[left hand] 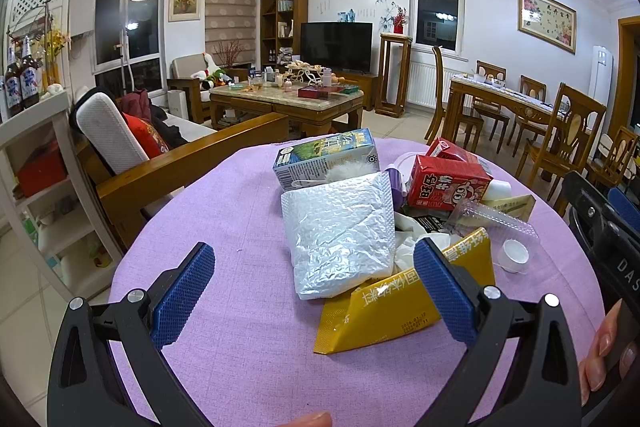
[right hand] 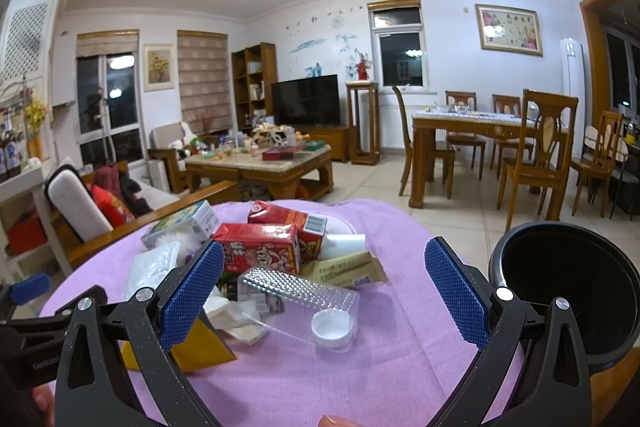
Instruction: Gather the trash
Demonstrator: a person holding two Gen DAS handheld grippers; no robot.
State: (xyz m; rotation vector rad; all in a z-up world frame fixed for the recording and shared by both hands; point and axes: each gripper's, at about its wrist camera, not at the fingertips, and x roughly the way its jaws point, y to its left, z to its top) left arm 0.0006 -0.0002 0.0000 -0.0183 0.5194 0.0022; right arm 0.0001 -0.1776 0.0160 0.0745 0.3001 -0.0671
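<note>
Left gripper (left hand: 314, 289): we hold it spread wide, grasping nothing, over the crinkled silver foil pouch (left hand: 340, 233).
Right gripper (right hand: 324, 293): ours, likewise spread, empty.
Trash: heaped on the round lilac-clothed table (right hand: 360, 367), beside the black round bin (right hand: 568, 291).

Crinkled foil pouch (left hand: 340, 231); woven tablecloth (left hand: 240, 211)

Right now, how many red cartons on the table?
2. One red carton lies at the front of the pile, label facing the cameras; the other lies right behind it, barcode end showing. More may be hidden under the pile.
</note>
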